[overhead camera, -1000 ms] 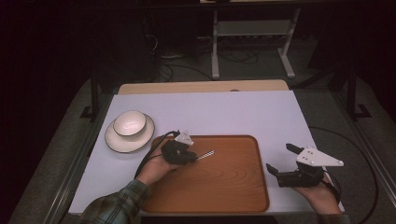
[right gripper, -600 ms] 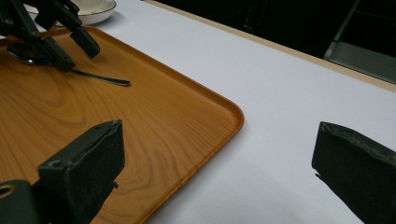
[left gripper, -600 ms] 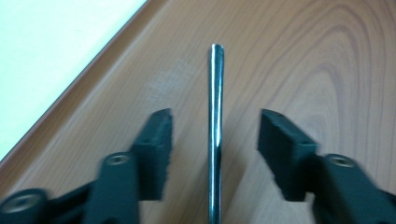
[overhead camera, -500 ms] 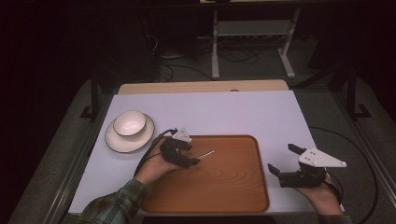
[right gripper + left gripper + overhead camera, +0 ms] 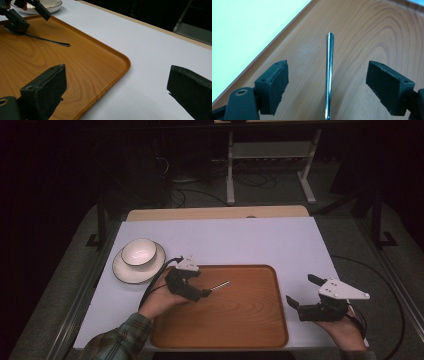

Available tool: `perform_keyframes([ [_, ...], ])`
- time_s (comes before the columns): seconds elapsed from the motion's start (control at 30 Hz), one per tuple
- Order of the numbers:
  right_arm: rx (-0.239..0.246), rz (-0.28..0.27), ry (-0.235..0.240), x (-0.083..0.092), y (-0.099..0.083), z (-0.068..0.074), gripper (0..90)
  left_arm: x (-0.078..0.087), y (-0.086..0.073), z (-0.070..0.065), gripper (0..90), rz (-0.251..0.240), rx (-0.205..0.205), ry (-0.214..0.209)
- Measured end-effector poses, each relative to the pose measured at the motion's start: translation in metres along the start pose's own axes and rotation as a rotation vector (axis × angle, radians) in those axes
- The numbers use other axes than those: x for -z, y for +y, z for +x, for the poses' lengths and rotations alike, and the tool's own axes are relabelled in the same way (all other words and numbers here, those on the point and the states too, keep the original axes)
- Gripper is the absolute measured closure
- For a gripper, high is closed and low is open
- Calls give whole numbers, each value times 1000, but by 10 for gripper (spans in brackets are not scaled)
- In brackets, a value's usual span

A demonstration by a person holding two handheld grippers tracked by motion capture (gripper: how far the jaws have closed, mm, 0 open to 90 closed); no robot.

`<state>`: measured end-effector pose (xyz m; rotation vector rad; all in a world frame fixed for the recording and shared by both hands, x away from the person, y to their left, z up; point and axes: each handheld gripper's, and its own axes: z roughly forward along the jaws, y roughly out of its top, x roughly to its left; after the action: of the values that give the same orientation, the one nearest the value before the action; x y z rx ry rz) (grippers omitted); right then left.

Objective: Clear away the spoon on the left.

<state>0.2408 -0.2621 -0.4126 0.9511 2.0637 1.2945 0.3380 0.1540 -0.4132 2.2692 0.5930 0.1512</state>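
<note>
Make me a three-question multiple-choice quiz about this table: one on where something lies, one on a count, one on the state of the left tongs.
1. Where does the metal utensil lie?
A. in the bowl
B. on the wooden tray
C. on the floor

2. How many bowls are on the table?
A. one
B. two
C. three

3. How are the left tongs?
A. clamped on the plate
C. clamped on the utensil
B. open, pads clear of the utensil

Key: 1 B, its handle rests on the wood grain; 2 A, a single bowl sits on the plate; 3 B, the jaws have just been opening, with gaps on both sides.
</note>
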Motion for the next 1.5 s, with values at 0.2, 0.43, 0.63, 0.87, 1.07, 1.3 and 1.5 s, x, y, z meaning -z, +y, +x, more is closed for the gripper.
perform_keyframes([
  [0.2,5,2,4,-2,1,0,19,20,-6,1,181,-58,15,17],
  [0.43,5,-3,6,-4,2,-1,19,45,-14,0,181,-156,21,44],
  [0.63,3,-8,12,-5,3,-2,19,63,-21,-2,181,-201,32,69],
  [0.87,3,-9,11,-4,3,-1,19,79,-33,-2,181,-240,41,87],
  [1.07,1,-19,13,-3,4,-1,19,92,-41,-3,181,-275,45,104],
  [1.3,-2,-36,15,0,7,-1,18,105,-54,-2,178,-314,48,115],
  [1.5,-3,-42,15,2,7,0,19,117,-71,0,176,-348,60,135],
])
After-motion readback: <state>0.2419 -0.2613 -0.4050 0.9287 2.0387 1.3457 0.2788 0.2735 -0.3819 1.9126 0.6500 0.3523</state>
